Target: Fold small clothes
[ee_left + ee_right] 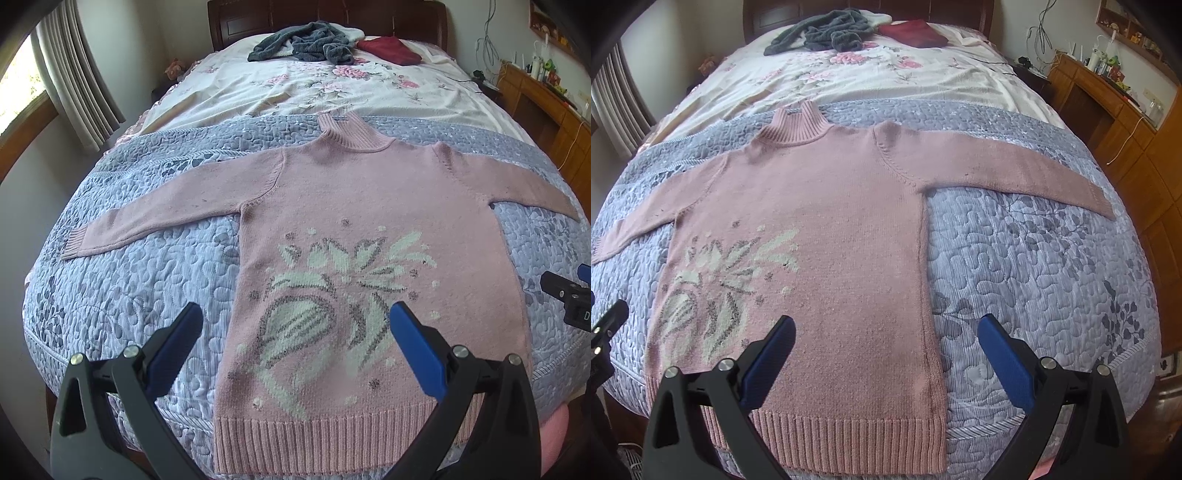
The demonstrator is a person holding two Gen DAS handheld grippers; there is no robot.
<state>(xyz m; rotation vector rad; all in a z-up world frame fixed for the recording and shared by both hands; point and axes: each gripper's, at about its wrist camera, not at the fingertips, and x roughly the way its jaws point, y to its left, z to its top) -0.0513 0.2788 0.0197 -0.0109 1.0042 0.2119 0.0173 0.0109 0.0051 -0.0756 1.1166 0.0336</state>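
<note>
While flat on quilt (129,280), sweater (369,206) ahead of hand-held grippers.

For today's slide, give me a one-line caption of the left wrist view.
Open left hand-held gripper above a pink sweater spread flat on a quilted bed.

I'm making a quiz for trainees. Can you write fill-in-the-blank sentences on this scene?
1. The pink sweater lies flat with both sleeves spread ____.
2. Both grippers, left gripper and right gripper, are ____.
3. The sweater rests on a quilt coloured ____.

Missing words: out; open; blue-grey
</note>
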